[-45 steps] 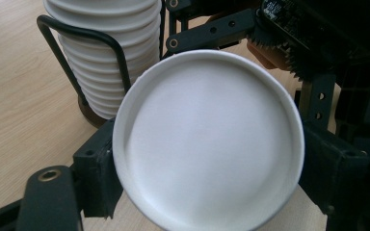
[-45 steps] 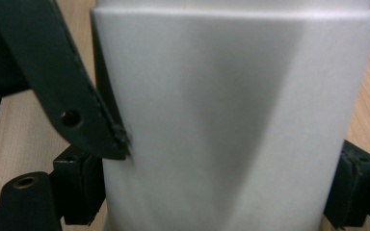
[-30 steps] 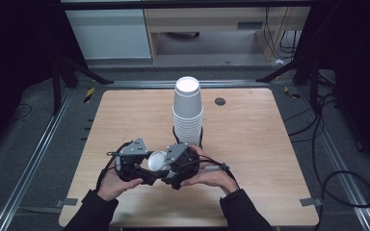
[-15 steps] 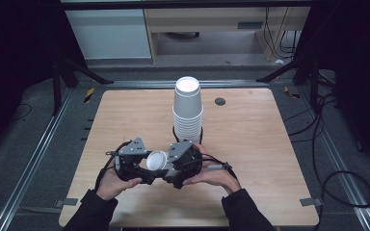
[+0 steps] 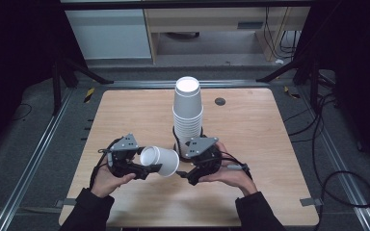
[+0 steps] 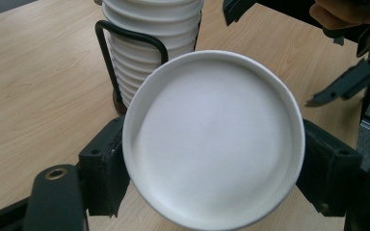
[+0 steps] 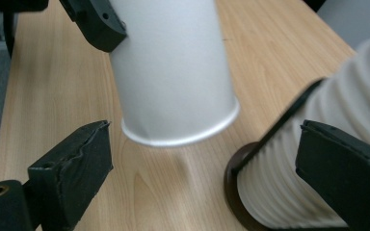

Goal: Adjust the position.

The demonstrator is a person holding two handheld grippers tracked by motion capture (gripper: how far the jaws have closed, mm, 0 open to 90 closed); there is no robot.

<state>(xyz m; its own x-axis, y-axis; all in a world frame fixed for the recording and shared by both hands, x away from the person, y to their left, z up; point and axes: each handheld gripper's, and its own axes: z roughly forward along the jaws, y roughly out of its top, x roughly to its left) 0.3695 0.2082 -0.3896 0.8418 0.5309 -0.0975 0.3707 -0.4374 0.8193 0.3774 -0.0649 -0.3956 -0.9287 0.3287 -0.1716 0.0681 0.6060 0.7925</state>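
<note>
Your left gripper (image 5: 142, 169) is clenched on 1 white cup (image 5: 160, 161), tipped sideways beside the stack (image 5: 188, 115). Your right gripper (image 5: 187, 177) hangs released, clear of it, probably so the cup passes freely.

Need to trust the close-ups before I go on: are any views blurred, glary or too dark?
High view: table evenly lit, surroundings dark, single cup sharp. Left gripper view: cup base bright but not blown out, stack crisp. Right gripper view: stack soft at right, cup wall clear, faint shadow beneath.
</note>
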